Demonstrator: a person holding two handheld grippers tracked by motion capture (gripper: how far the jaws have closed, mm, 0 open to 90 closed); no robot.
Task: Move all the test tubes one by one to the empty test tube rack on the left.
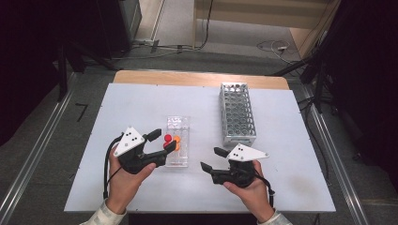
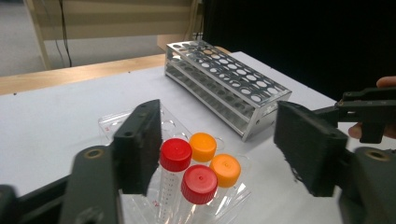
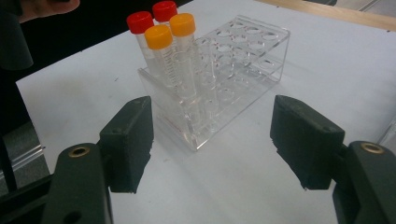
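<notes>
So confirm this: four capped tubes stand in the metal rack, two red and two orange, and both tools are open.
Wrong rack. The four tubes stand in the clear rack, as the right gripper view shows; the metal rack is empty. Two red, two orange, and both the left tool and right tool open: correct.
</notes>
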